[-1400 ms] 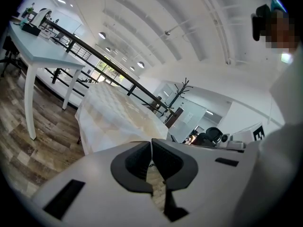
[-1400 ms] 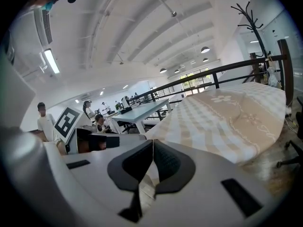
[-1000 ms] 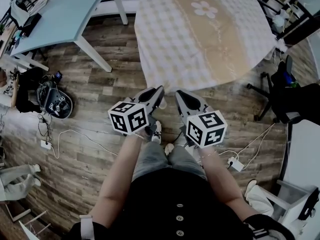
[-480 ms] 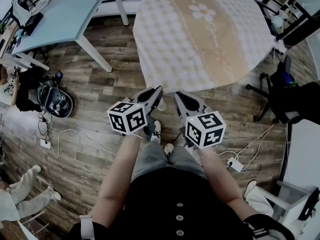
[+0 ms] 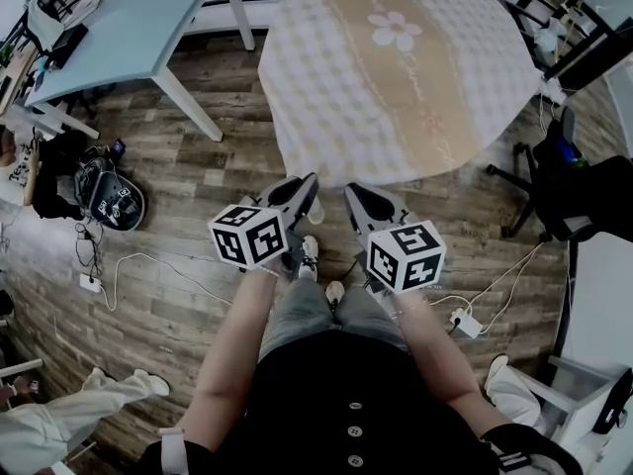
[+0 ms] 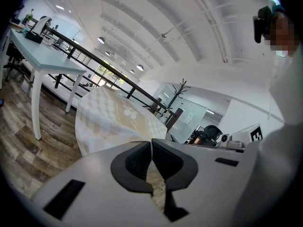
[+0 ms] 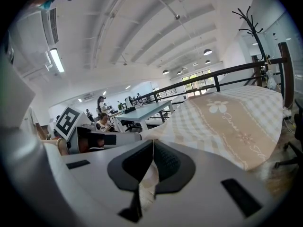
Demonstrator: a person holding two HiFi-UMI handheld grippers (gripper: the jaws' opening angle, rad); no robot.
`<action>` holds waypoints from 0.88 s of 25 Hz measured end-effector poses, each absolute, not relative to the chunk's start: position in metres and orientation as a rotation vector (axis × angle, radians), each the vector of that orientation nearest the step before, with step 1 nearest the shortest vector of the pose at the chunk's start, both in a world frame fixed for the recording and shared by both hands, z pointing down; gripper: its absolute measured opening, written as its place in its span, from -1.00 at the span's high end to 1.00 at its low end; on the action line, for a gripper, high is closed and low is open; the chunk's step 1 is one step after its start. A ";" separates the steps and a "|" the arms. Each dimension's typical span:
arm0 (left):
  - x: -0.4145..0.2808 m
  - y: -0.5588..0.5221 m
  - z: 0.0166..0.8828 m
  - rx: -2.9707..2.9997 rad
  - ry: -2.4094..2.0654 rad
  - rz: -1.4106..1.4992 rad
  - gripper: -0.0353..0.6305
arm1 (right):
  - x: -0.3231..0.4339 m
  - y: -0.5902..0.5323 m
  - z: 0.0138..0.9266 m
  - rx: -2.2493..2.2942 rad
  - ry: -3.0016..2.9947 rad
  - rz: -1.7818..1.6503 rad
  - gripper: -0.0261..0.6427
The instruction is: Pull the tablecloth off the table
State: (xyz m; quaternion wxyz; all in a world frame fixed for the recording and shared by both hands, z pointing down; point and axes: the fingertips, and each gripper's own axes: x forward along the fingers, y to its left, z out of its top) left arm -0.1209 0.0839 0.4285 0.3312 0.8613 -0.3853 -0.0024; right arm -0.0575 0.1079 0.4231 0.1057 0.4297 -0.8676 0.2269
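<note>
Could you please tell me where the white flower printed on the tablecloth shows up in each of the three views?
Head view: the white flower sits near the top, right of centre, on the tablecloth.
Left gripper view: small, left of centre at mid-height.
Right gripper view: right of centre at mid-height.
Shared landmark: the pale blue table next to the covered one.

Two grey two-jaw grippers, each with one black-and-white marker cube: the left gripper and the right gripper. One beige checked tablecloth with one white flower on it. One pale blue bench. One black office chair. One dark backpack. Two white power strips on the floor: the left power strip and the right power strip.
</note>
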 end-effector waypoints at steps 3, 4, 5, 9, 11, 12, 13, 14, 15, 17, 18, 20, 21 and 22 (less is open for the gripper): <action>-0.125 0.091 0.431 2.246 -1.014 -0.005 0.85 | -0.057 0.114 0.424 1.271 -2.555 0.667 0.84; -0.125 0.094 0.431 2.244 -1.016 -0.005 0.85 | -0.056 0.116 0.424 1.273 -2.554 0.667 0.84; -0.126 0.096 0.432 2.242 -1.018 -0.005 0.85 | -0.056 0.117 0.424 1.274 -2.554 0.666 0.84; -0.129 0.103 0.434 2.233 -1.022 -0.002 0.85 | -0.058 0.123 0.424 1.272 -2.553 0.665 0.84; -0.130 0.106 0.436 2.228 -1.026 -0.001 0.85 | -0.058 0.126 0.425 1.270 -2.551 0.663 0.84; -0.130 0.107 0.437 2.225 -1.028 0.002 0.85 | -0.057 0.127 0.425 1.269 -2.551 0.662 0.84; -0.131 0.108 0.438 2.222 -1.031 0.007 0.85 | -0.057 0.128 0.425 1.269 -2.551 0.661 0.84; -0.131 0.110 0.440 2.220 -1.034 0.013 0.85 | -0.057 0.129 0.425 1.268 -2.551 0.660 0.84; -0.131 0.111 0.441 2.218 -1.035 0.019 0.85 | -0.056 0.130 0.425 1.268 -2.552 0.658 0.84; -0.132 0.114 0.444 2.212 -1.033 0.032 0.85 | -0.056 0.131 0.425 1.270 -2.551 0.657 0.84; -0.132 0.116 0.446 2.208 -1.033 0.039 0.85 | -0.056 0.131 0.425 1.271 -2.551 0.658 0.84; -0.134 0.117 0.451 2.196 -1.034 0.063 0.85 | -0.056 0.131 0.424 1.274 -2.548 0.659 0.84; -0.134 0.118 0.454 2.188 -1.033 0.080 0.85 | -0.056 0.130 0.424 1.276 -2.547 0.660 0.84; -0.135 0.120 0.459 2.179 -1.031 0.100 0.85 | -0.056 0.130 0.424 1.278 -2.547 0.661 0.84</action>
